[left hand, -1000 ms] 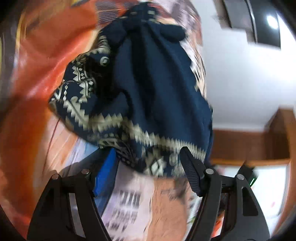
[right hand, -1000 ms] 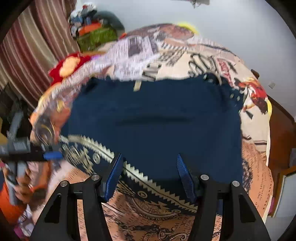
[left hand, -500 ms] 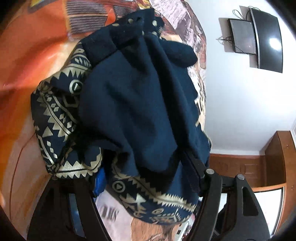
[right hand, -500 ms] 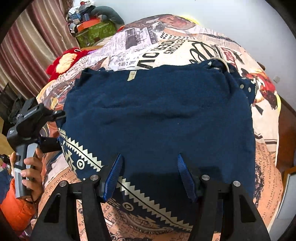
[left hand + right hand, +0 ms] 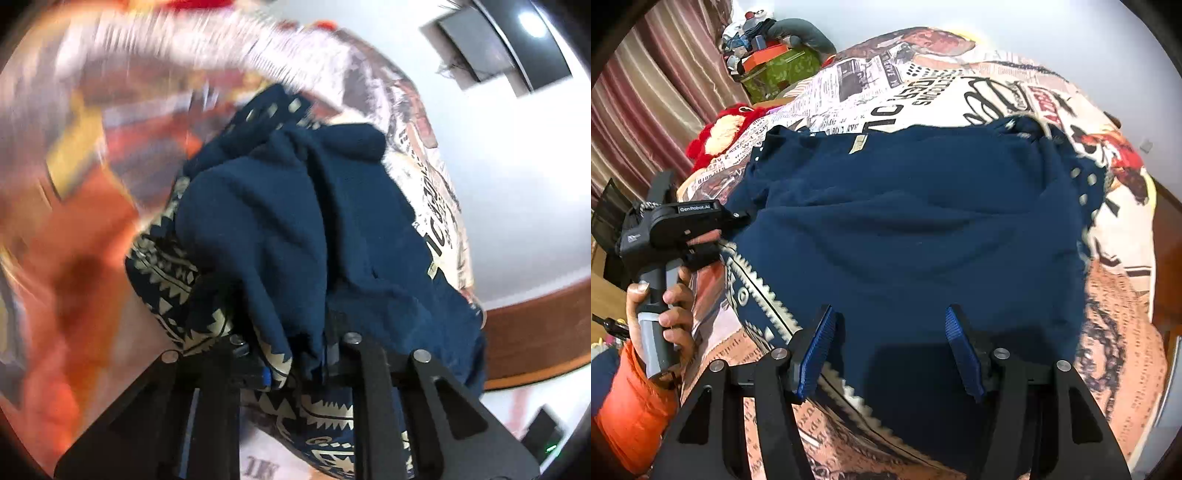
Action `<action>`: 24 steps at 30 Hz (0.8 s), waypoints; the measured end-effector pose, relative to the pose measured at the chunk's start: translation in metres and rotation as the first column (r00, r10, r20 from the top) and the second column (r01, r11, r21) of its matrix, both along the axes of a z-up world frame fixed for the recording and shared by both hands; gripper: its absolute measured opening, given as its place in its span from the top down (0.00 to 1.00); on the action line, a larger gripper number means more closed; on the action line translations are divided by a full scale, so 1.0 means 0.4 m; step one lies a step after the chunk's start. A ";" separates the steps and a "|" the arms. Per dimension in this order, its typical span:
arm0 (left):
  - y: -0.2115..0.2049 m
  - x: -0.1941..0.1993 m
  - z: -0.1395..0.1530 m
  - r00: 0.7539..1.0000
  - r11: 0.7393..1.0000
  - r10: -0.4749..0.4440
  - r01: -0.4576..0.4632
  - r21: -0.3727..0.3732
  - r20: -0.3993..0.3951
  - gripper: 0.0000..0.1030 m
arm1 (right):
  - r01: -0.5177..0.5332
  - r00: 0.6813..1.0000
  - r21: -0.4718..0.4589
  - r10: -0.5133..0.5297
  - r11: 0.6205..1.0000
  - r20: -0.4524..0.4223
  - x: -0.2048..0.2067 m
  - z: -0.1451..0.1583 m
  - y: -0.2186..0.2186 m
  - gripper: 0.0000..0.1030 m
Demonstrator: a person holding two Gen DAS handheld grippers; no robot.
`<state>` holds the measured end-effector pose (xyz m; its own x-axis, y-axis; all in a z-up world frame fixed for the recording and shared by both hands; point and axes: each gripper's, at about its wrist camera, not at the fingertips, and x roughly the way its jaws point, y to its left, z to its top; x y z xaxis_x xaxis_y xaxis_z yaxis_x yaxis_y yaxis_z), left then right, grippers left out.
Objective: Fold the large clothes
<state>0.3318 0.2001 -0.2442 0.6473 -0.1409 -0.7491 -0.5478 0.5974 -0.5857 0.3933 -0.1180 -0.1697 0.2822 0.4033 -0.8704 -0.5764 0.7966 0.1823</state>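
A large navy garment (image 5: pixel 916 229) with a cream zigzag border lies spread on a bed with a newspaper-print cover (image 5: pixel 923 96). My right gripper (image 5: pixel 888 350) is open just above the garment's near part, holding nothing. My left gripper (image 5: pixel 295 354) is shut on the garment's left edge (image 5: pixel 280 258), and cloth bunches up over its jaws. In the right wrist view the left gripper's body (image 5: pixel 676 225) sits at the garment's left side, held by a hand in an orange sleeve.
A red plush toy (image 5: pixel 720 136) and a green box with clutter (image 5: pixel 775 66) lie at the bed's far left, by striped curtains. A white wall, a wall-mounted screen (image 5: pixel 517 44) and wooden trim (image 5: pixel 535 332) are to the right in the left wrist view.
My left gripper has closed on the garment's edge and moved with it; its view is now blurred. The garment lies flatter and more spread under my open right gripper.
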 end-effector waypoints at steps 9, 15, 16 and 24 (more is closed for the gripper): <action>-0.122 -0.004 0.282 0.988 0.863 -0.149 0.104 0.495 0.051 0.84 | 0.003 0.997 -0.065 0.002 0.998 0.074 -0.040 0.021 -0.078 0.42; -0.316 0.018 0.376 0.932 0.618 -0.362 0.232 0.752 0.010 0.84 | 0.021 1.000 -0.085 -0.022 0.996 -0.017 -0.042 -0.088 -0.089 0.42; -0.366 0.014 0.386 0.911 0.557 -0.411 0.254 0.791 -0.003 0.84 | 0.014 1.000 -0.088 -0.014 0.996 -0.005 -0.047 -0.091 -0.085 0.40; -0.623 -0.003 0.364 0.745 0.244 -0.651 0.383 0.891 -0.142 0.85 | 0.029 0.999 -0.034 -0.030 0.999 -0.037 -0.043 -0.082 -0.103 0.40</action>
